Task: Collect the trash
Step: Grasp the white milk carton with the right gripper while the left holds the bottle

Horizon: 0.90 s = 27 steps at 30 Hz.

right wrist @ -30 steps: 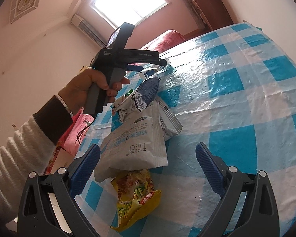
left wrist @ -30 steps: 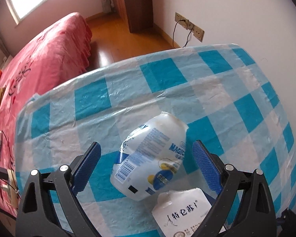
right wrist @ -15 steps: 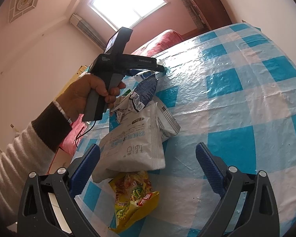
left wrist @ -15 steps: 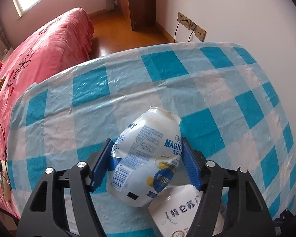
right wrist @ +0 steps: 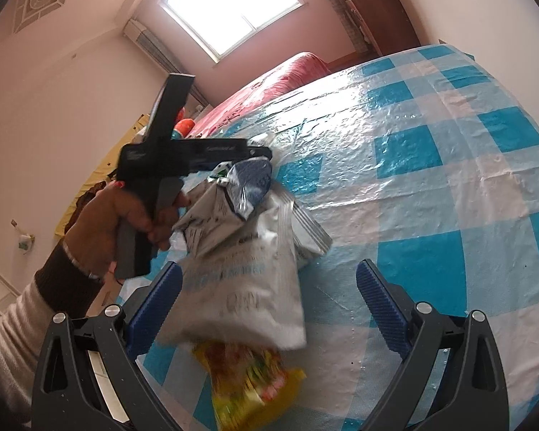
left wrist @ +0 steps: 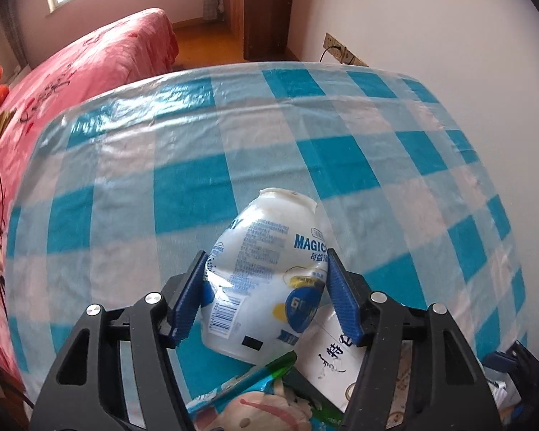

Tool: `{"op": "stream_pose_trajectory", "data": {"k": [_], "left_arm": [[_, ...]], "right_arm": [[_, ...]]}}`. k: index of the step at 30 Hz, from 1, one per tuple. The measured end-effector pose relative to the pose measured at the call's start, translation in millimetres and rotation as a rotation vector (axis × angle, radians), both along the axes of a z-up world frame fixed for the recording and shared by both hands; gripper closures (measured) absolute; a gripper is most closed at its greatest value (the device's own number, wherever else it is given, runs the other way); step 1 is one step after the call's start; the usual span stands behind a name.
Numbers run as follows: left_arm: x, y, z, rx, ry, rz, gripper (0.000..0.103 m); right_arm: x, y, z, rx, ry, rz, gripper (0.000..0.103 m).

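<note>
One crushed bottle [left wrist: 266,280] between tongs [left wrist: 266,298]

Left gripper [left wrist: 266,296]: jaws having just been closing from wide apart, blue pads now pressing both sides of the crumpled white plastic drink bottle with blue print [left wrist: 266,273].
Bottle: being lifted off the blue-and-white checked plastic tablecloth [left wrist: 204,158].
Green-edged snack wrapper [left wrist: 258,377]: now appearing beneath the bottle.
</note>
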State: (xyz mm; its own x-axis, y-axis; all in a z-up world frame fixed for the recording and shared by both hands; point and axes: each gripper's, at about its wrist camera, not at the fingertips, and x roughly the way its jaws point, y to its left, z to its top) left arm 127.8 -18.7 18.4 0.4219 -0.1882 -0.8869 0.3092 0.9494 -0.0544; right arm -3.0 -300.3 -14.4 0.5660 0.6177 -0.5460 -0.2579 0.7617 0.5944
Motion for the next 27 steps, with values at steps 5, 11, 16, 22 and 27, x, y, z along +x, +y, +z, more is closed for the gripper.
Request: {"op": "stream_pose_trajectory", "data": {"k": [5, 11, 16, 22, 27], "left_arm": [[-28, 3, -2, -0.030, -0.006, -0.014, 0.038], [-47, 20, -1, -0.078, -0.022, 0.027, 0.038], [-52, 36, 2, -0.093, -0.047, 0.063, 0.038], [-57, 59, 5, -0.136, -0.065, 0.109, 0.038], [-65, 79, 7, -0.161, -0.079, 0.141, 0.038]], "right_arm": [[1, 6, 8, -0.044, -0.016, 0.004, 0.007], [6, 23, 26, -0.226, -0.053, 0.035, 0.007], [15, 41, 29, -0.319, -0.053, 0.093, 0.007], [18, 69, 33, -0.394, -0.063, 0.176, 0.007], [34, 89, 28, -0.463, -0.042, 0.198, 0.007]]}}
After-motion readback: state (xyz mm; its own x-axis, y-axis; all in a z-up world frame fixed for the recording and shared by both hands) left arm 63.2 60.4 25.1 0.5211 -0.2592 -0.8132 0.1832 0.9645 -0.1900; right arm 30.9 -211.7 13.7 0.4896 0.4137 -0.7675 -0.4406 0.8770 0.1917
